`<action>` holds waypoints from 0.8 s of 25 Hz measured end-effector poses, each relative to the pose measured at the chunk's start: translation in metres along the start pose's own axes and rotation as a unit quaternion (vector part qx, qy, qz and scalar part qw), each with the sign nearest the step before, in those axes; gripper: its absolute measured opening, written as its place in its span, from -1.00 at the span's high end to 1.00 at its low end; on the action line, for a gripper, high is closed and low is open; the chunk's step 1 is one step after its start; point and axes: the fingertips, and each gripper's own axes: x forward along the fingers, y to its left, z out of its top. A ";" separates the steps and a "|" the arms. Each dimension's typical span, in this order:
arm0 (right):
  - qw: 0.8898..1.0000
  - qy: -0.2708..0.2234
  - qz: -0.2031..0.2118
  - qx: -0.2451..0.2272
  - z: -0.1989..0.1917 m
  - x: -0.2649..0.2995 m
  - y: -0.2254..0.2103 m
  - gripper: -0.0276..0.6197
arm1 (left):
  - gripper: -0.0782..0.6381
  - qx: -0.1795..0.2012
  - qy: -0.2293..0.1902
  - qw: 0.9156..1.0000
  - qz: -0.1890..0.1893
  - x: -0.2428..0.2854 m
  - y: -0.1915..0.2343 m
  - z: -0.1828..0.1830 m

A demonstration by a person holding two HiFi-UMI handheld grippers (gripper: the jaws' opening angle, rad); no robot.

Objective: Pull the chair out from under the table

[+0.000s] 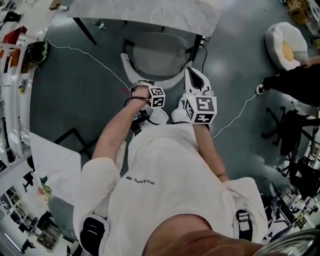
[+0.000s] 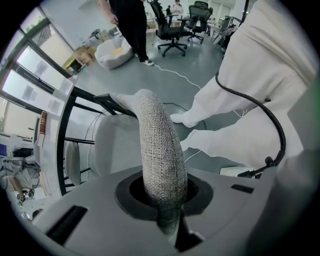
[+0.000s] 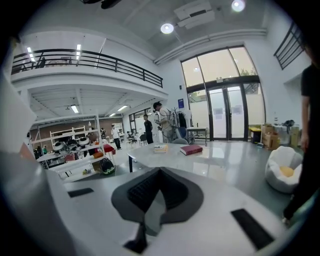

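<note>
One tool (image 2: 169,225) (the left) clamps the chair's backrest (image 2: 159,150).

1 white beanbag (image 1: 286,45) with a yellow centre sits on the grey floor (image 1: 85,105). A white cable (image 1: 90,57) trails across that floor, near 1 black helmet (image 1: 36,51).

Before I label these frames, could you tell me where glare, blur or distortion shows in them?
Head view: fisheye bends the edges, and the table top is nearly washed out. Left gripper view: dark corners; the chair backrest weave is sharp. Right gripper view: a ceiling light flares.
</note>
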 end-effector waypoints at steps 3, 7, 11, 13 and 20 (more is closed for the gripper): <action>1.000 0.000 -0.005 0.004 -0.001 -0.003 0.003 0.91 | 0.64 0.004 0.001 1.000 0.000 -0.001 -0.010 0.000; 1.000 -0.003 0.000 0.000 -0.001 -0.009 0.006 0.91 | 0.64 0.006 0.003 1.000 -0.001 -0.002 -0.019 0.001; 1.000 0.003 0.013 -0.001 -0.010 -0.015 0.005 0.91 | 0.64 0.009 0.004 1.000 -0.003 -0.002 -0.038 0.002; 1.000 0.005 0.019 -0.001 -0.012 -0.018 0.002 0.91 | 0.64 0.011 0.003 1.000 -0.003 -0.004 -0.045 0.005; 0.999 0.007 0.045 -0.013 -0.020 -0.038 0.003 0.91 | 0.64 0.005 -0.001 1.000 -0.007 -0.008 -0.077 0.017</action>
